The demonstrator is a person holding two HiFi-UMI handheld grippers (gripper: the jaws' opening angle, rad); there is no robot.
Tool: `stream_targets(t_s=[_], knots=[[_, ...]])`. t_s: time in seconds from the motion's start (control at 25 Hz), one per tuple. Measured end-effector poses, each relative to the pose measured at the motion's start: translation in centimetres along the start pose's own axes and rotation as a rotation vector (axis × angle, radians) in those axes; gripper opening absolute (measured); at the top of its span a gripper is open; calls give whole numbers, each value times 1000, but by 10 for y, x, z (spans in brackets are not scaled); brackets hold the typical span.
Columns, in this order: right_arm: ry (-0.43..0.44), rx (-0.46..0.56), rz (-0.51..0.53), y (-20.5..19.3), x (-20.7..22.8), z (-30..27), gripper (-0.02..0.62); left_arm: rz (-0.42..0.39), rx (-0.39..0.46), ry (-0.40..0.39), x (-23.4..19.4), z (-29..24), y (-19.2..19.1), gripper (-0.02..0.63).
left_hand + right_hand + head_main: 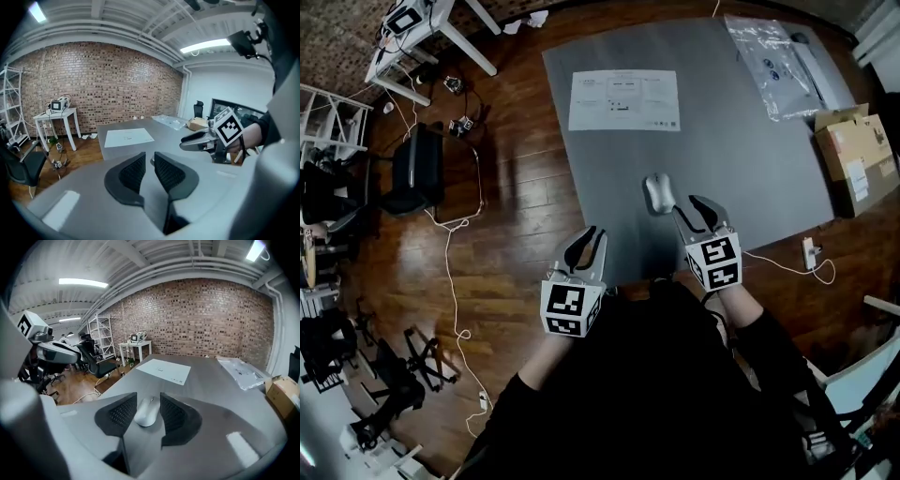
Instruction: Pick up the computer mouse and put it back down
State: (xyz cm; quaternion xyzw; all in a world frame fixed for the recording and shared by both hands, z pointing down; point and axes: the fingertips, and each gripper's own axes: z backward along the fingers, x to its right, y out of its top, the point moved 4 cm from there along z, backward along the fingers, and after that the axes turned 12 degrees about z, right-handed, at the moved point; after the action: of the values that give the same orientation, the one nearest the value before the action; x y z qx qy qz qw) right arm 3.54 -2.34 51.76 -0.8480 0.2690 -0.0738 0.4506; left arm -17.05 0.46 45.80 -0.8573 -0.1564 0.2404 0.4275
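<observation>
Brick wall [211, 319] is closing off the far side of the room, and I'm looking down on a grey table [750, 159] standing on a wooden floor [516, 206]. The computer mouse [658, 194] is lying on the table near its front edge. The right hand-held gripper [689, 208] is sitting just behind it, jaws standing apart, with the mouse showing in the gap and the pads not clamping it. The left hand-held gripper [586, 242] is hovering by the table's near left corner, jaws only narrowly apart and holding nothing. A printed sheet [624, 100] is lying farther back.
</observation>
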Motion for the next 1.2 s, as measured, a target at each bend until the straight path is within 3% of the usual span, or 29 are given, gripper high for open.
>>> stream_targets(t_s=[0.16,0.32,0.64,0.92,1.08,1.12,1.2], knots=[[66,-48,5,-7,8,-31,179,39,-24,75,-1,-7,-10,48],[97,-113,-15,-15,4,-53,222,59,-54,89,-5,-12,-22,59],[53,-240,-36,-24,-12,-73,265,21,-81,33,-14,-23,-31,72],[16,-273,-74,-27,-21,-81,275,24,-93,-20,-22,-24,-32,71],[-32,-260,-103,-27,-14,-69,275,29,-148,-68,-23,-53,-38,72],[-49,-257,-113,-28,-11,-61,275,14,-174,-81,-21,-66,-40,90],[-85,-250,-137,-33,-1,-44,275,6,-228,-102,-13,-94,-43,194]])
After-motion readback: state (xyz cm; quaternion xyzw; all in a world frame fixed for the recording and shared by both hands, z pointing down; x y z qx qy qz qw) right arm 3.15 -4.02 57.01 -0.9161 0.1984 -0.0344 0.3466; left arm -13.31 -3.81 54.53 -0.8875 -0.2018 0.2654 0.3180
